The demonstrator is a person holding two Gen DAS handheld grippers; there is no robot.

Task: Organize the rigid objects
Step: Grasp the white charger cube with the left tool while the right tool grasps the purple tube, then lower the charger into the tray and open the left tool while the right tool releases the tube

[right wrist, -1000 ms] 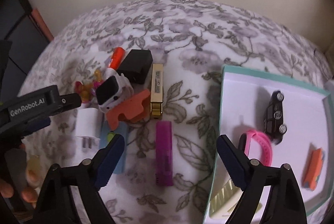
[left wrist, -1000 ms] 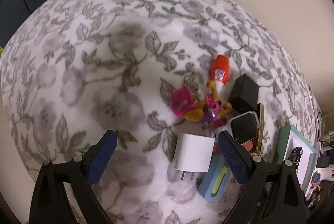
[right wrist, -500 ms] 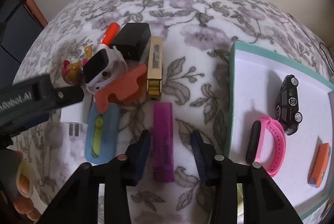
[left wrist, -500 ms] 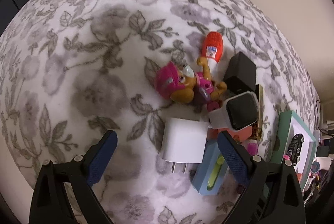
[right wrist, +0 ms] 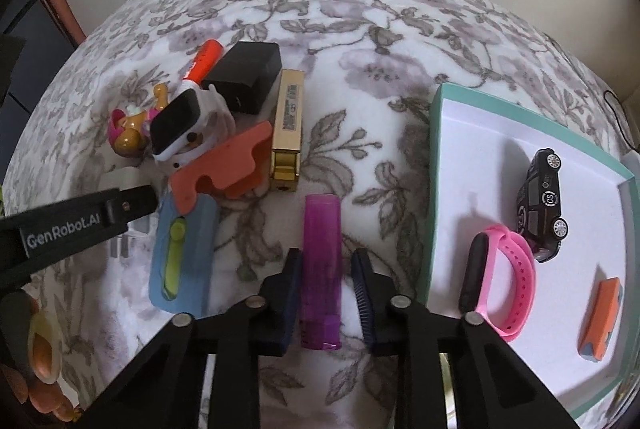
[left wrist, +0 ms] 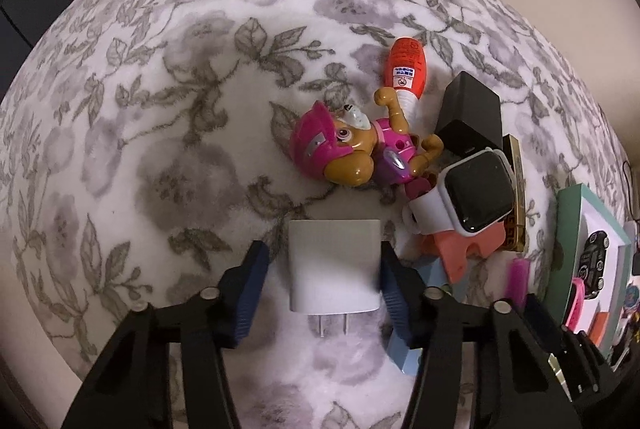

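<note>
My left gripper (left wrist: 320,279) straddles a white plug charger (left wrist: 334,265) on the floral cloth; its right pad touches the charger, a small gap shows at the left pad. My right gripper (right wrist: 326,283) straddles a purple tube (right wrist: 322,269), jaws close on both sides with slim gaps. A teal-rimmed white tray (right wrist: 436,189) at the right holds a black toy car (right wrist: 540,203), a pink wristband (right wrist: 506,281) and an orange block (right wrist: 600,319).
A pile lies on the cloth: a pink pup figure (left wrist: 348,155), an orange tube (left wrist: 406,71), a black box (left wrist: 470,119), a white smartwatch (left wrist: 468,195), a coral piece (right wrist: 228,165), a gold lighter (right wrist: 286,133) and a blue case (right wrist: 182,253).
Both grippers have come down and narrowed: the left around the white charger, the right around the purple tube. Neither object has left the cloth.
</note>
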